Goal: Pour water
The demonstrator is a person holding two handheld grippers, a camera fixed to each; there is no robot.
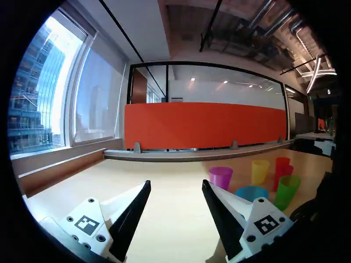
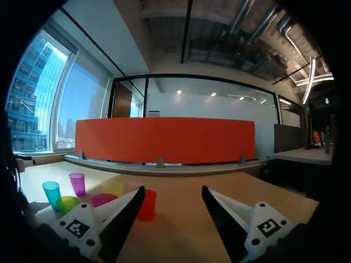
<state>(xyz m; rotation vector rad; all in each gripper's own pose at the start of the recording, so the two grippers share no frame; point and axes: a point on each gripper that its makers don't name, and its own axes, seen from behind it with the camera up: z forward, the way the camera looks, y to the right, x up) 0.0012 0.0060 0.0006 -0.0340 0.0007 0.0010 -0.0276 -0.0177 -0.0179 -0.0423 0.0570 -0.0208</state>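
Several coloured plastic cups stand grouped on a light wooden table. In the left gripper view they sit ahead to the right: a purple cup, a blue cup, a yellow cup, a red cup and a green cup. My left gripper is open and holds nothing. In the right gripper view the cups lie to the left: a blue cup, a purple cup, a green cup, a yellow cup and a red cup. My right gripper is open with nothing in it.
An orange divider panel runs along the table's far edge. Large windows and a low ledge line the left side. Another desk stands at the right.
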